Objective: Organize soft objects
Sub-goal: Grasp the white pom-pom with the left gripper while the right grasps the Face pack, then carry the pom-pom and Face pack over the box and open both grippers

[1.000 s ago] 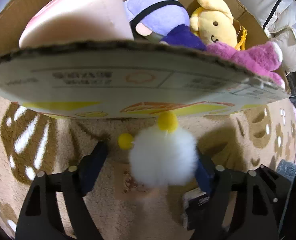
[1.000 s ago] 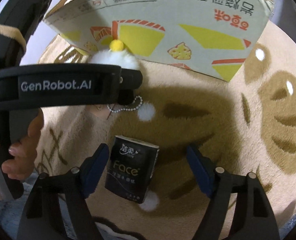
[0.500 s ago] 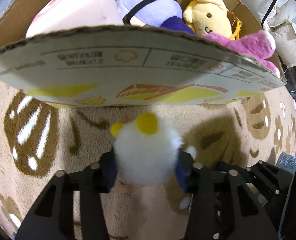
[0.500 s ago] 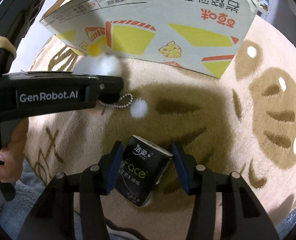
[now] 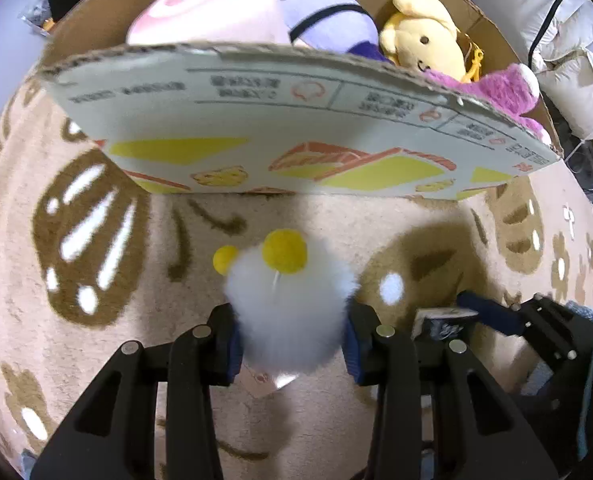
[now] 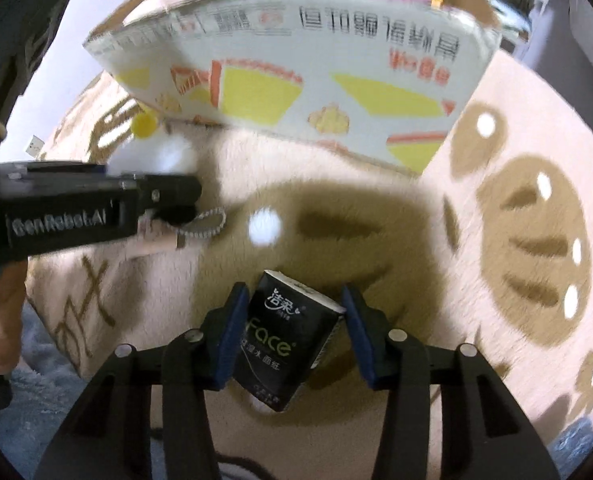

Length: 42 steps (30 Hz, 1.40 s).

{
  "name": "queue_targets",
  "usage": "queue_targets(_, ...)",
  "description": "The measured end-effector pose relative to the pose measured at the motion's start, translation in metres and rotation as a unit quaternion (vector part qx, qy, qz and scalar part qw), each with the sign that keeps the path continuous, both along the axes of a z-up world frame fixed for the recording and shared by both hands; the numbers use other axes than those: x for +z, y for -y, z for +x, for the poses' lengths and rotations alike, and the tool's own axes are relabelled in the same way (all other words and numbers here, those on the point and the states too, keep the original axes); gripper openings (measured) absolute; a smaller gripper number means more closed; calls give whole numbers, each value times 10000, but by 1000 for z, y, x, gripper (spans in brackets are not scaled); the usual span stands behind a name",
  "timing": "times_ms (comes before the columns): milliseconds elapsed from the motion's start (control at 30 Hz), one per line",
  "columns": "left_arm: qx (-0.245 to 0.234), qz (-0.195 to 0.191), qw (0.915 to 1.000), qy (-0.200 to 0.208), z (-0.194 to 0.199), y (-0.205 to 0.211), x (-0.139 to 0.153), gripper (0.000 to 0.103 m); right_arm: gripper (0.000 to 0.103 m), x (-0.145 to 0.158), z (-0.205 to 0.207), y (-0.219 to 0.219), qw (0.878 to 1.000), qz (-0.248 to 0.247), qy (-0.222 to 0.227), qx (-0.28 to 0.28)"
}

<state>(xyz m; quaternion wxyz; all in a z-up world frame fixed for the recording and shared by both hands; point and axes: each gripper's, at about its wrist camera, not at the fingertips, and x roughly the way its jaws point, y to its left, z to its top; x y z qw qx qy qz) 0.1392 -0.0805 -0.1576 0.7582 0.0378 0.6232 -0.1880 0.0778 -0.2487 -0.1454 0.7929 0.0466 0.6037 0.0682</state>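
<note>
While the left claw [image 5: 292, 344] pinches the white pompom [image 5: 290, 312], the right claw [image 6: 294, 336] clamps — narrowly — the black tissue pack [image 6: 286, 340].

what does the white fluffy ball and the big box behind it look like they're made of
White pom-pom: apparently long synthetic fur, matte, judging by its hazy, wispy outline; its yellow bobbles look felt-like. Cardboard box: corrugated cardboard, with fluting visible along the raw top edge, a smooth printed outer face and plain brown inside.
</note>
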Motion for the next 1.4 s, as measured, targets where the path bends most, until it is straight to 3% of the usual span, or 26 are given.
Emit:
queue_targets(233,155,-29,9990,413,-12,-18,25,38,49,26,-1,1,9973,-307,666,8)
queue_targets(400,402,-38,9959,815,-29,-36,49,38,48,44,2,16,9932,-238,1141,-77)
queue_targets(567,590,-14,9892,1343,-38,-46,73,38,48,65,-2,24,9878,44,1543,-212)
queue_targets(767,639,12,9792,1924,-44,-34,100,38,48,92,-7,21,9724,31,2319,-264)
queue_targets(967,673,-91,9649,2535,-51,-31,123,38,48,113,-6,16,9572,-31,2868,-397)
queue_targets(1200,733,-215,9377,3389,-57,-29,146,38,48,127,3,18,9445,-200,3236,-536)
queue_targets(1400,689,-237,9241,3751,-46,-23,154,38,48,134,8,20,9349,-190,3496,-580)
